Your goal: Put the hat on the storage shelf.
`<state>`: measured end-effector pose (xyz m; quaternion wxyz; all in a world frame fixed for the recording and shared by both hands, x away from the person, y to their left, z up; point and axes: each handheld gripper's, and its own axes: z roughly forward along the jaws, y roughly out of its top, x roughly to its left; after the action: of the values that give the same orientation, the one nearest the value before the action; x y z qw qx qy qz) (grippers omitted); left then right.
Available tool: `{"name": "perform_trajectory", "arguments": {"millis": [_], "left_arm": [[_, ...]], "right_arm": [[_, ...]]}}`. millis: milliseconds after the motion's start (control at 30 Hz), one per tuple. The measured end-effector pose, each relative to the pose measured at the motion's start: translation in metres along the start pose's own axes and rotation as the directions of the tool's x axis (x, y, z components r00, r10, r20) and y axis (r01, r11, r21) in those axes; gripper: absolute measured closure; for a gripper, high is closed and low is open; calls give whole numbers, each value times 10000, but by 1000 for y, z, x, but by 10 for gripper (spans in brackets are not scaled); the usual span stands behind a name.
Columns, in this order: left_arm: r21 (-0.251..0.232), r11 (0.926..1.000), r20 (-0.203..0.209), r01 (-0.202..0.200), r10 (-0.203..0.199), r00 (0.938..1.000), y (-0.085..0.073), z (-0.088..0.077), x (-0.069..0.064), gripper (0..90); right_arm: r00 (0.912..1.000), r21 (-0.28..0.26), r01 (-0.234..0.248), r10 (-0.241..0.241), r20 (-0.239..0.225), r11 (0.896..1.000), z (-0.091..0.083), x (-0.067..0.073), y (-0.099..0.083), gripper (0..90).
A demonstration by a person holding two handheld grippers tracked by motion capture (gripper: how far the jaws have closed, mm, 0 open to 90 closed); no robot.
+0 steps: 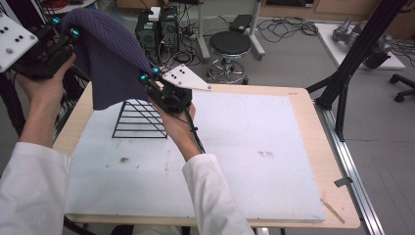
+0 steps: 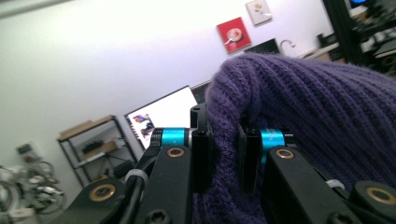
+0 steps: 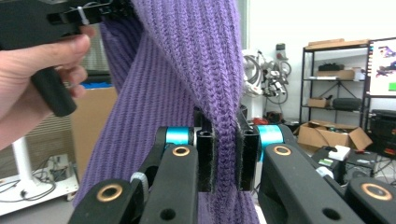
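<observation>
A purple knitted hat point(image 1: 105, 54) hangs in the air over the table's far left corner, stretched between both grippers. My left gripper point(image 1: 73, 33) is shut on its upper left edge, and in the left gripper view the knit point(image 2: 299, 107) is pinched between the pads of the left gripper point(image 2: 225, 154). My right gripper point(image 1: 149, 74) is shut on the hat's right edge. In the right gripper view the ribbed fabric point(image 3: 205, 70) runs down between the jaws of the right gripper point(image 3: 227, 158). A black wire rack point(image 1: 138, 120) stands on the white board point(image 1: 244, 156) just below the hat.
The wooden table's point(image 1: 313, 147) edge frames the white board. Behind the table stand a black stool point(image 1: 229, 49) and a computer tower point(image 1: 156, 29) with cables. A black stand leg point(image 1: 342, 83) is at the right.
</observation>
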<state>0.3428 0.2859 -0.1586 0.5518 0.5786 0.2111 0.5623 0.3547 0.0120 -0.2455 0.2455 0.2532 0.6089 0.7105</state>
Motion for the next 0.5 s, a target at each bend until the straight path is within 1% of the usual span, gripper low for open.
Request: {"name": "perform_trajectory", "arguments": {"millis": [67, 133, 233, 267, 300, 500], "left_arm": [[77, 9998, -100, -194, 195, 9998, -3, 3, 2, 802], [266, 9992, -167, -297, 301, 9994, -7, 6, 3, 801], [470, 9979, -187, -448, 457, 9988, -11, 9, 4, 801], [609, 9966, -253, -561, 577, 9980, -15, 11, 4, 801], [649, 9961, -308, -599, 620, 9976, -17, 13, 3, 800], [1174, 9890, -505, -902, 967, 9940, -30, 19, 2, 798]], "right_arm": [[9998, 18, -193, 193, 84, 9998, 7, -3, -2, 828], [9995, 169, -290, 288, 136, 9994, 12, -5, -4, 827], [9994, 447, -265, 255, 223, 9986, 19, -7, -10, 826], [9994, 508, -256, 242, 265, 9984, 20, -7, -11, 826], [9992, 526, -254, 238, 313, 9983, 22, -8, -13, 826], [9972, 867, -162, 98, 739, 9961, 30, -10, -21, 824]]}}
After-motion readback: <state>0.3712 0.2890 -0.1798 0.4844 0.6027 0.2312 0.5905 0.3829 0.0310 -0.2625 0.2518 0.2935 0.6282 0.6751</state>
